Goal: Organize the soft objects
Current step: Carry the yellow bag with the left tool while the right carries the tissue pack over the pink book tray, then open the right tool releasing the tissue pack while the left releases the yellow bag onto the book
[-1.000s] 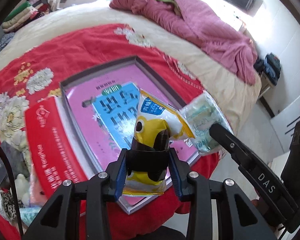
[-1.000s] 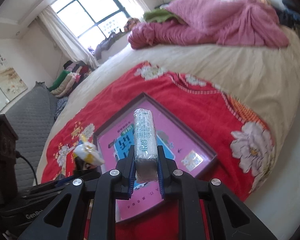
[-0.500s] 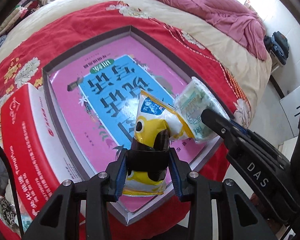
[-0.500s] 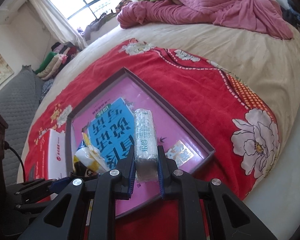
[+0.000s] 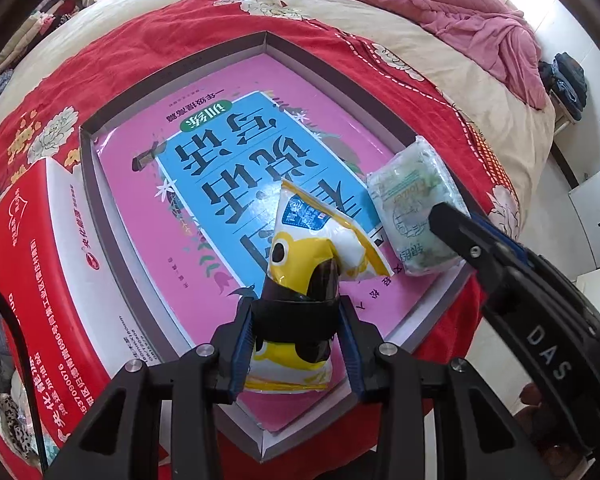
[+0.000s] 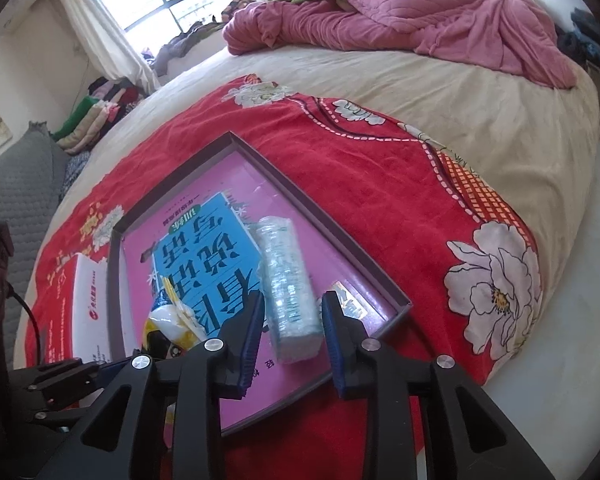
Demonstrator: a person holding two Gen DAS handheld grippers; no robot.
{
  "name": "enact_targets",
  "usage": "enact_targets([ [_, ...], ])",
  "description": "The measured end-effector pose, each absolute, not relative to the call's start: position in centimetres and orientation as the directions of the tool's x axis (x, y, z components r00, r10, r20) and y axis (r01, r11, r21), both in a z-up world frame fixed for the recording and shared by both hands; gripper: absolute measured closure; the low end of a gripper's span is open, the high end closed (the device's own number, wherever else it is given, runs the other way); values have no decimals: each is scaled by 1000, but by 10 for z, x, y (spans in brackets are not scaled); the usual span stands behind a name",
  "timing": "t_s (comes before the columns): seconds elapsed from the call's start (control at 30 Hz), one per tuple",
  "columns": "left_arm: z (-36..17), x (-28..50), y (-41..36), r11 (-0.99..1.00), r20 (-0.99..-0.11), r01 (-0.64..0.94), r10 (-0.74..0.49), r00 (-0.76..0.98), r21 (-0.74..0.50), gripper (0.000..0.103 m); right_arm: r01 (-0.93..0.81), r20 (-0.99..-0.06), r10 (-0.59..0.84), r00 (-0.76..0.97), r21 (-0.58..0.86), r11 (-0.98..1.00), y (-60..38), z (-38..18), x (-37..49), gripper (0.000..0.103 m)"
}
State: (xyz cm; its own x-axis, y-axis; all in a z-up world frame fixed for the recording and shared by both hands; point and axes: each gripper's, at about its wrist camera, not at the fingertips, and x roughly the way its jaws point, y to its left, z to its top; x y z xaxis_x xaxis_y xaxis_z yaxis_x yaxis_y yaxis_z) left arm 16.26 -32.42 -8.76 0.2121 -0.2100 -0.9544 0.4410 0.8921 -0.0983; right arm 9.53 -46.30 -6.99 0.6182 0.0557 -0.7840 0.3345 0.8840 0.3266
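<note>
My left gripper [image 5: 296, 320] is shut on a yellow and white snack bag [image 5: 320, 240] and holds it just over the near end of a shallow grey tray [image 5: 90, 184] lined with a pink and blue book cover. My right gripper [image 6: 293, 320] is open, its jaws either side of a pale green tissue pack [image 6: 286, 280] that lies in the tray's near right corner. The tissue pack [image 5: 414, 208] also shows in the left wrist view, with the right gripper's fingers [image 5: 460, 236] against it. The snack bag [image 6: 172, 320] shows at lower left in the right wrist view.
The tray [image 6: 328, 236] sits on a red flowered blanket [image 6: 380, 168] on a cream bed. A red and white box [image 5: 48, 260] lies left of the tray. A pink quilt [image 6: 400, 20] is heaped at the far end. The bed edge drops off to the right.
Both grippers have come down toward the tray. My right gripper has opened and let go of the tissue pack, which now lies in the tray. The left gripper still holds the snack bag.
</note>
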Motion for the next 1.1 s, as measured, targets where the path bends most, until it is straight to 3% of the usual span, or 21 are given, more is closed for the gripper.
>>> enact_targets([
  [0.13, -91, 163, -326, 891, -958, 445, -198, 206, -89, 63, 350, -782, 26, 622, 307, 885, -464, -67, 94, 68],
  [0.83, -82, 157, -320, 891, -953, 439, -223, 206, -113, 63, 395, -771, 3, 637, 329, 858, -478, -55, 77, 67],
  [1.1, -63, 147, -314, 886, -939, 442, -260, 226, -139, 59, 391, -770, -10, 638, 314, 865, -474, -48, 71, 57],
])
